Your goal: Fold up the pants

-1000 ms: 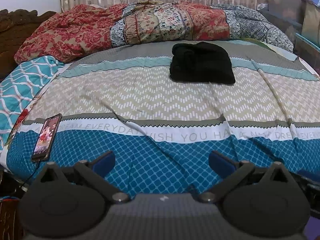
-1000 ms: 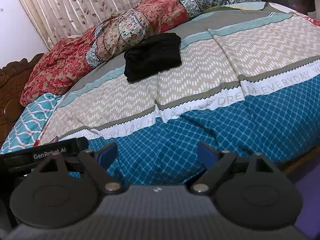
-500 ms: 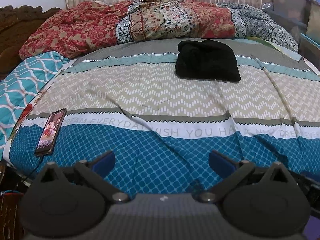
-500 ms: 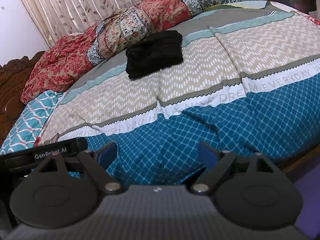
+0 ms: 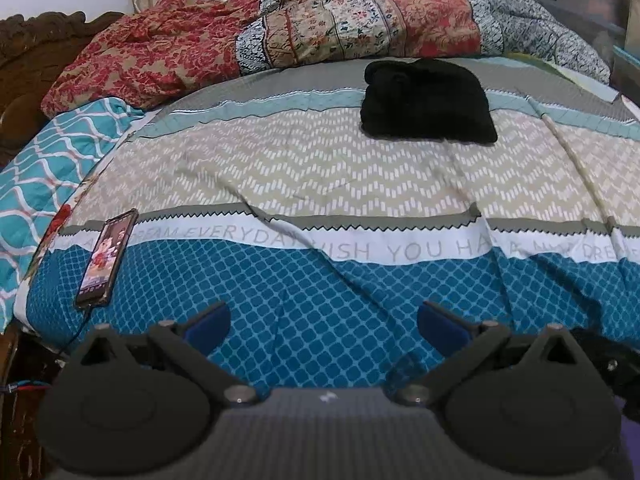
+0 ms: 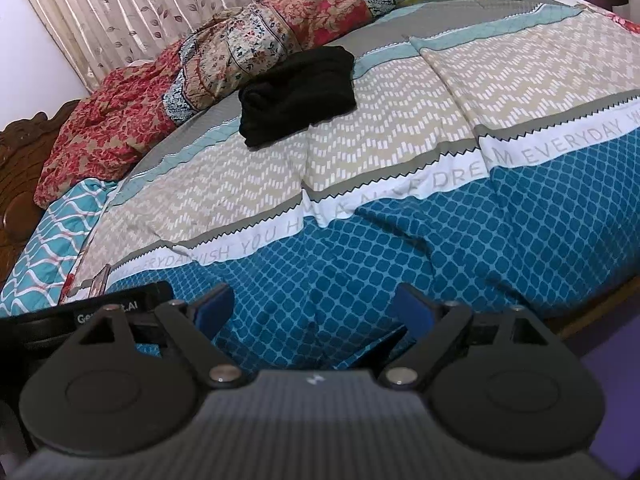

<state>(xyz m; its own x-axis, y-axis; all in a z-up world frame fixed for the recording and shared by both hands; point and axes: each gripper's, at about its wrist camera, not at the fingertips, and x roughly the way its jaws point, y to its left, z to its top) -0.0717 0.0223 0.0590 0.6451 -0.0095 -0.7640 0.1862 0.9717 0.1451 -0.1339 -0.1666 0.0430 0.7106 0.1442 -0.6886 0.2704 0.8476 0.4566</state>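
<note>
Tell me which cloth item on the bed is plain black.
The folded black pants on the beige zigzag band. The rolled quilt behind them is red floral and the teal blanket is wave-patterned.

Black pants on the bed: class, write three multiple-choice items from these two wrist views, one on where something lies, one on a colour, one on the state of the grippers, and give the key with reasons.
1. Where do the black pants lie?
A. at the far part of the bed, near the rolled quilt
B. between the left gripper's fingers
C. on top of the phone

2. What colour is the bedsheet band nearest the grippers?
A. red
B. blue
C. yellow

3. How do the left gripper and right gripper stand?
A. both shut on cloth
B. one open, one shut
C. both open, holding nothing

Key: A, the dark bundle lies just before the quilt; B, blue lattice print; C, the blue pads stand wide apart over bare sheet.
</note>
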